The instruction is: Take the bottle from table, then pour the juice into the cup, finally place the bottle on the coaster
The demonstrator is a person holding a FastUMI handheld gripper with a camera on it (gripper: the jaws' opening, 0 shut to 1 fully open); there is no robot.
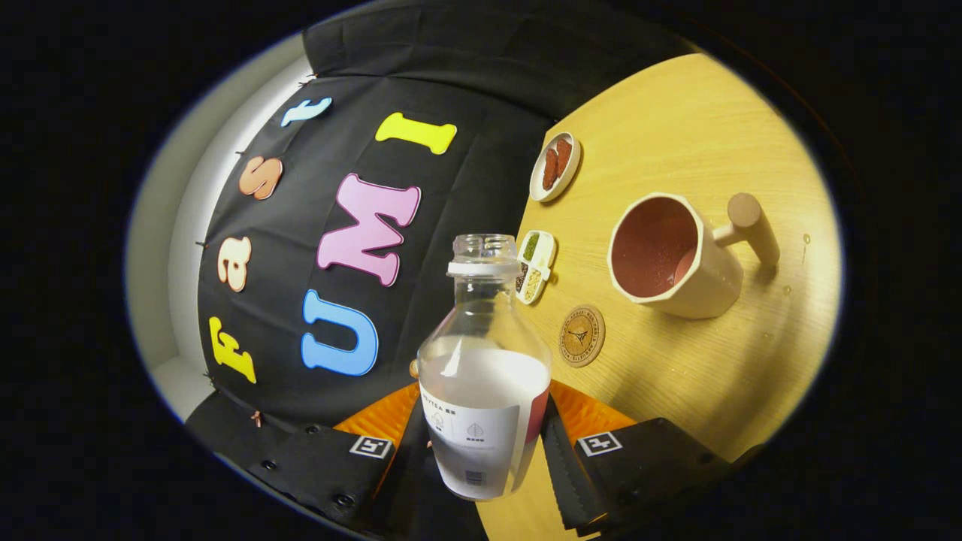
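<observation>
Clear bottle [483, 353] with white label, cream cup [680, 255] reddish inside, pale wood-grain table [676, 128]

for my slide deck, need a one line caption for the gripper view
Gripper shut on an open bottle, tilted beside the cup and coaster on the wooden table.

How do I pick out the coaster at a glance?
Start at the wooden table and find the big handled cup. The coaster lies flat between that cup and the bottle clamped in the hand-held gripper. It is the lone thin round disc with an engraved emblem; the nearby dishes hold food.
</observation>
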